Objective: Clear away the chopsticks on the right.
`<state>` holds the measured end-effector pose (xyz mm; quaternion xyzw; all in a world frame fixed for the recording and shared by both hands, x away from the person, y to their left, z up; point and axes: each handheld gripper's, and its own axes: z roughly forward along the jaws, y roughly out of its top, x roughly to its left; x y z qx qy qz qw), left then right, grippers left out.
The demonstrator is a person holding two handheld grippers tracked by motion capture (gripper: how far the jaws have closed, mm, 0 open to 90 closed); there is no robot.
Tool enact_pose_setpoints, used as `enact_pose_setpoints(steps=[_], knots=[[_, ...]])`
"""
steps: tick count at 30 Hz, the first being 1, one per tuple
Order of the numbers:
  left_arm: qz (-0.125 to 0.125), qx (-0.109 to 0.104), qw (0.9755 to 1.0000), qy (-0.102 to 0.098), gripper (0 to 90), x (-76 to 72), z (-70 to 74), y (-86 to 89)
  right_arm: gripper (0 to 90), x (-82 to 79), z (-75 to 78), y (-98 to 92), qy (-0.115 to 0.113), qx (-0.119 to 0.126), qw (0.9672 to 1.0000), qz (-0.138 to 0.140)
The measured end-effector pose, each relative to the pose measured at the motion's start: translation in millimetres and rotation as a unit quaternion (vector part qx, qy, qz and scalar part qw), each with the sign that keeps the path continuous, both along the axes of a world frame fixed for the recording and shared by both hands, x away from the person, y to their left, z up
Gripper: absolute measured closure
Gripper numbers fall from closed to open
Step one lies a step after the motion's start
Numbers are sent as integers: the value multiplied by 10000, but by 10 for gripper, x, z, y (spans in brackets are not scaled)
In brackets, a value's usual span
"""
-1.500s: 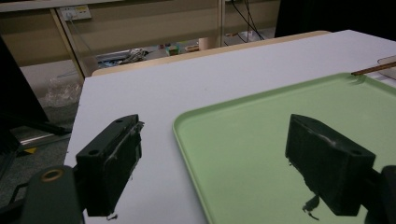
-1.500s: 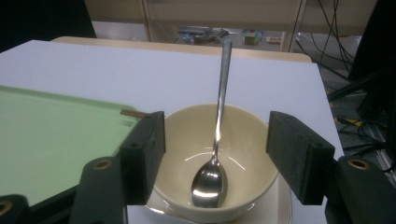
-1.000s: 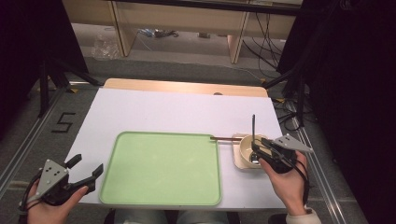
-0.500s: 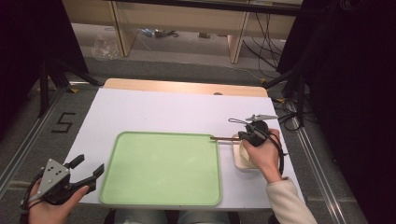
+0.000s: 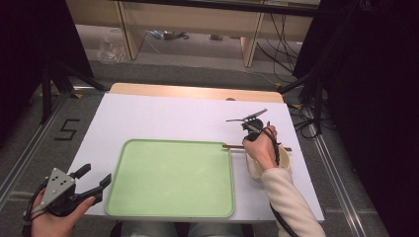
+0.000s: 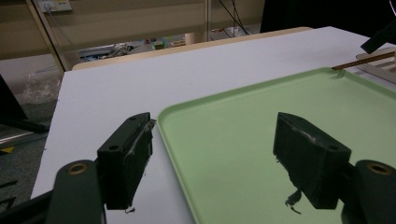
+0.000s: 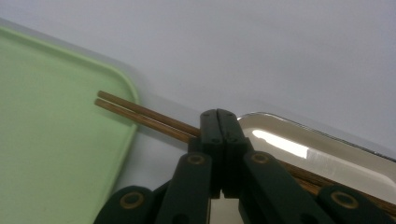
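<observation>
The right gripper (image 7: 218, 122), jaws just closed empty, hovered over the chopsticks (image 7: 140, 115) bridging bowl (image 7: 322, 154) and tray (image 5: 170, 177); the left gripper (image 6: 219, 154) waited wide

Counts: one green tray (image 5: 170, 180), two brown chopsticks (image 7: 140, 115) lying side by side, one pale dish (image 7: 317, 154) under them, one white sheet (image 5: 163, 118) covering the tabletop, one wooden table (image 5: 195, 91) edge showing behind it. Two grippers: left gripper (image 5: 94, 180) with two separate black jaws, right gripper (image 5: 247, 122) with its two jaws pressed together. Two hands, one per gripper
</observation>
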<state>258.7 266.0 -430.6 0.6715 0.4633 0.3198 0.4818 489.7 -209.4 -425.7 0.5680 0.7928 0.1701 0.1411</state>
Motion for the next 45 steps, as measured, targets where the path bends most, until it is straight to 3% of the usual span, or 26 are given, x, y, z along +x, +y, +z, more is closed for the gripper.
enact_pose_setpoints(steps=[2, 4, 10, 16, 17, 19, 20, 21, 23, 24, 25, 26, 27, 28, 30, 31, 34, 35, 36, 37, 38, 39, 40, 43, 44, 45], knots=[[-18, 29, 10000, 6, 279, 3, -1, -1, 900, 14, -18, 3, 132, 25, 9999, -94], [-18, 26, 10000, 4, 279, 2, -1, -5, 900, 51, -60, -30, 48, -126, 9998, 175], [-14, 23, 10000, 5, 279, 3, -3, -10, 900, 62, -78, -28, 203, -116, 9997, 67], [-14, 27, 10000, 3, 279, 3, -2, -10, 900, 90, -77, -47, 293, -191, 9993, 162], [-14, 26, 10000, 4, 279, 2, -2, -10, 900, 114, -113, -66, 1, -205, 9994, 275], [-15, 20, 10000, 4, 279, 3, -3, -12, 900, 148, -119, -105, -24, -399, 9971, 642], [-17, 23, 10000, 3, 279, 3, -4, -12, 900, 148, -119, -105, -24, -399, 9971, 642], [-16, 26, 10000, 6, 279, 3, -4, -12, 900, 114, -94, -40, 228, -220, 9993, 173], [-17, 23, 10000, 1, 279, 3, -3, -12, 900, 113, -90, -39, 283, -229, 9992, 170], [-15, 18, 10000, 3, 279, 3, -3, -12, 900, 121, -106, -40, 170, -229, 9993, 225], [-17, 25, 10000, 4, 279, 4, -3, -12, 900, 103, -102, 1, 262, -116, 9995, -159], [-19, 23, 10000, 3, 279, 4, -4, -13, 900, 103, -102, 1, 262, -116, 9995, -159], [-18, 16, 10000, 3, 279, 3, -4, -15, 900, 132, -116, -54, 182, -239, 9993, 209], [-17, 22, 10000, 1, 279, 2, -3, -14, 900, 130, -111, -50, 290, -252, 9992, 106], [-15, 25, 10000, -1, 279, 3, -2, -13, 900, 152, -140, -87, 128, -301, 9989, 323], [-18, 24, 10000, 2, 279, 4, -4, -13, 900, 151, -125, -70, 260, -260, 9992, 182], [-19, 21, 10000, 3, 279, 3, -3, -15, 900, 150, -134, -62, 199, -246, 9994, 133], [-19, 21, 10000, -1, 279, 3, -3, -16, 900, 136, -127, -40, 288, -172, 9994, -59], [-18, 21, 10000, -1, 279, 4, -3, -16, 900, 150, -123, -67, 273, -262, 9991, 165], [-21, 25, 10000, 3, 279, 4, -3, -16, 900, 141, -126, -60, 274, -259, 9992, 93], [-23, 25, 10000, 6, 279, 4, -4, -16, 900, 157, -128, -84, 146, -321, 9990, 278], [-22, 25, 10000, 4, 279, 4, -4, -16, 900, 153, -126, -71, 103, -270, 9994, 205], [-21, 23, 10000, 3, 279, 3, -3, -16, 900, 125, -78, -34, 232, -209, 9995, 3], [-18, 24, 10000, 3, 280, 3, -2, -14, 832, 91, 50, 2, -4, -207, 9997, 98], [-20, 27, 10000, 8, 280, 3, -4, -14, 800, 97, 94, 7, -126, -246, 9991, 310], [-21, 42, 10000, 16, 280, 1, -5, -16, 721, 136, 184, 19, -266, -265, 9953, 894]])
